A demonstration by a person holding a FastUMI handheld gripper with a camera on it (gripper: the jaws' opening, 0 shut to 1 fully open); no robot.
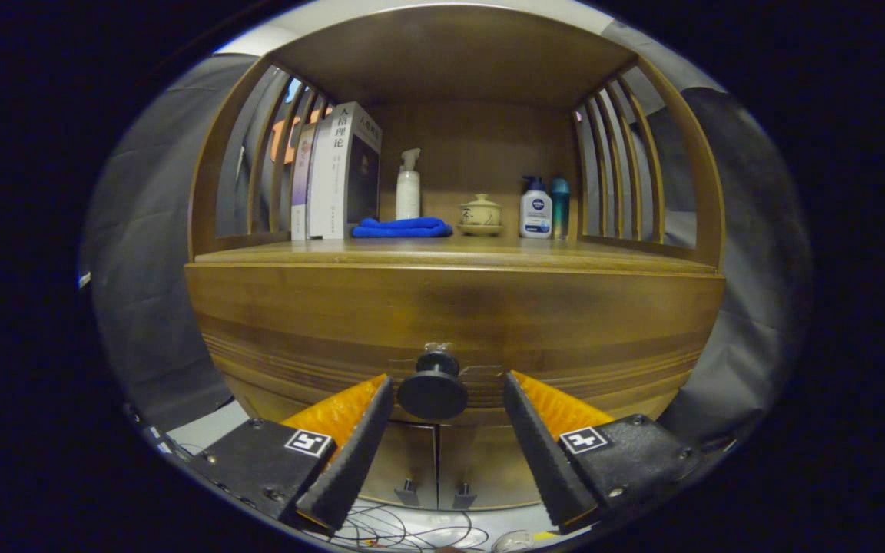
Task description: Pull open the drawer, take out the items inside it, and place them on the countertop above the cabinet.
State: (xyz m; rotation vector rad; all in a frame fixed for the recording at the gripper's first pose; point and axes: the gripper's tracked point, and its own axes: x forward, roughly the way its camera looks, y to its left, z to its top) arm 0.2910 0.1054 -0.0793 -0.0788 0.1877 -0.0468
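Drawer (454, 307) is a wide wooden front with horizontal grain, spanning the cabinet (212, 184) just under the worktop (458, 253); it sits flush and closed. A round dark knob (432, 392) stands out from its lower middle, with a small metal fitting just above it. Below the drawer, two cabinet doors (436, 468) meet at a centre seam, each with a small dark handle. Tongs (446, 395) point level and straight at the drawer front, fingers spread wide and gripping nothing. The knob lies between the two fingertips, nearer the left one, with a gap on each side; no contact seen. On the worktop, well beyond the tongs at the back of the slatted alcove: upright books (339, 173) on the left, a folded blue cloth (402, 227) beside them, a white spray bottle (408, 187) behind the cloth, a lidded ceramic cup (480, 214) on a saucer, then a white pump bottle (535, 209) and a teal bottle (561, 198) on the right. Cables (404, 534) lie on the floor under the tongs.
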